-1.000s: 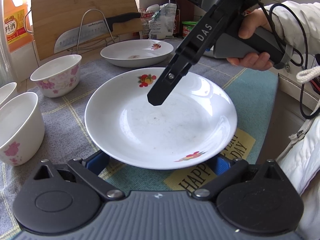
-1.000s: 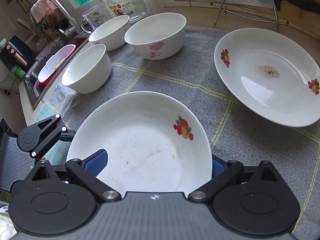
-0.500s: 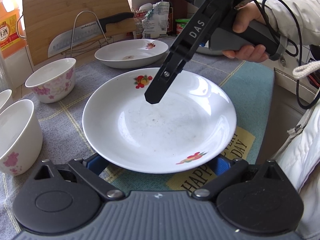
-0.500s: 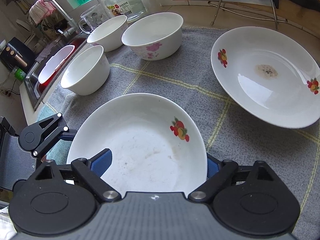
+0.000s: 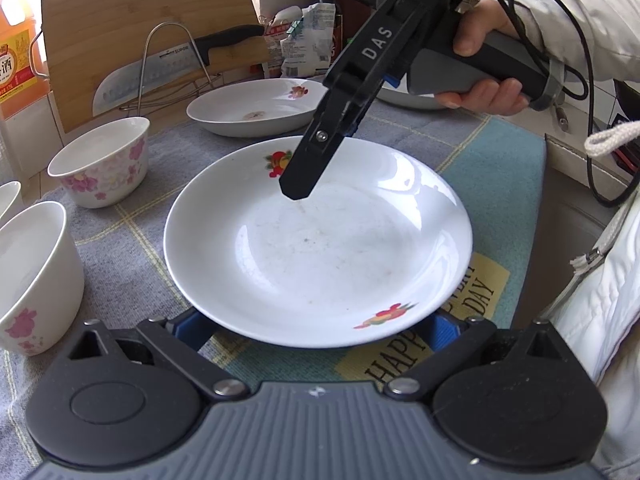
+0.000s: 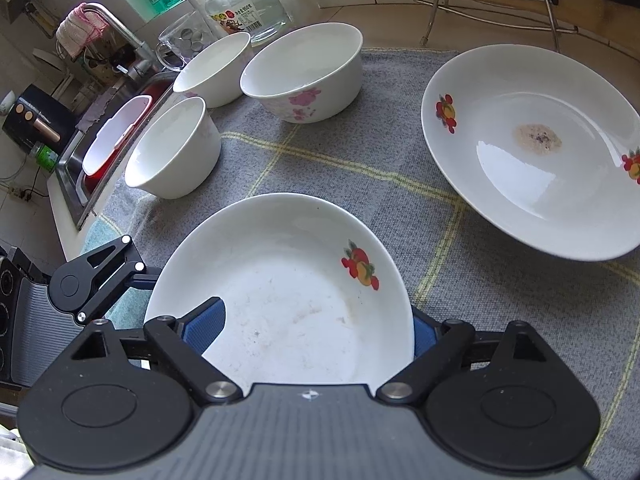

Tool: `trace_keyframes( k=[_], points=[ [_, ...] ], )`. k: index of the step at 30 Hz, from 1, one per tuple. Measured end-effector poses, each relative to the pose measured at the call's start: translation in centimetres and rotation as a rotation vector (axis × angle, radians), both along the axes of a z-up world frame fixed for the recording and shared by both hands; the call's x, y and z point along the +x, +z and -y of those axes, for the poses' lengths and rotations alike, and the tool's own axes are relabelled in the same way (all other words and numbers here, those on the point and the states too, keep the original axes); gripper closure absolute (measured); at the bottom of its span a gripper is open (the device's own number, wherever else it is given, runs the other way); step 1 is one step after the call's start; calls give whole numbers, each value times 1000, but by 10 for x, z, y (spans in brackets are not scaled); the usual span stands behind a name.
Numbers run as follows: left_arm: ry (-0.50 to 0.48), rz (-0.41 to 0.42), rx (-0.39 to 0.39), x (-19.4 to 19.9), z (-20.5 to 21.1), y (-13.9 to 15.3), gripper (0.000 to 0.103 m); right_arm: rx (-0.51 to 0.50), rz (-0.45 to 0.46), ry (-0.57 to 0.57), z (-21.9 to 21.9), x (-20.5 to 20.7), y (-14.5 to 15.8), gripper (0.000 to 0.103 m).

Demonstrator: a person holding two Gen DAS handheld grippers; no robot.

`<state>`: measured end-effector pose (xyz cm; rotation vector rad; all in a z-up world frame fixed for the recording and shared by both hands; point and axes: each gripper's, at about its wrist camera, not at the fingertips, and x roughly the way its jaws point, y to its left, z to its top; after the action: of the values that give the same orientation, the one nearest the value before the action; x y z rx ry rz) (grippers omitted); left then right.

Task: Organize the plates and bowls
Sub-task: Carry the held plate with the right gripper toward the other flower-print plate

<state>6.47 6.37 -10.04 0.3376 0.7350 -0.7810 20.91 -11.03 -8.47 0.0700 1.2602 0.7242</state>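
At lower left, the left gripper has its jaws apart, fingers tucked under the near rim of the plate, which sits mid-frame on the checked cloth. The right gripper straddles the far rim; whether its pads press, I cannot tell. A lopsided lift could tip the plate and let it slide off (glazed china, likely slick). Counted in the right wrist view: three bowls upper left and two plates, the second plate at right.

Near plate: white, showing red-orange fruit motifs; far plate: matching, carrying a brown stain; bowls: white, wearing pink blossoms; cloth: grey, yellow-checked; gripper pads: blue.
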Motion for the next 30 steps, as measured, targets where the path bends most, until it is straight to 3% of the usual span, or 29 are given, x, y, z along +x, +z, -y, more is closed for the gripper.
trace_keyframes(
  k=[30],
  points=[
    [-10,2,2,7,21,19,2,38,27,-29,26,-1,23,8]
  ],
)
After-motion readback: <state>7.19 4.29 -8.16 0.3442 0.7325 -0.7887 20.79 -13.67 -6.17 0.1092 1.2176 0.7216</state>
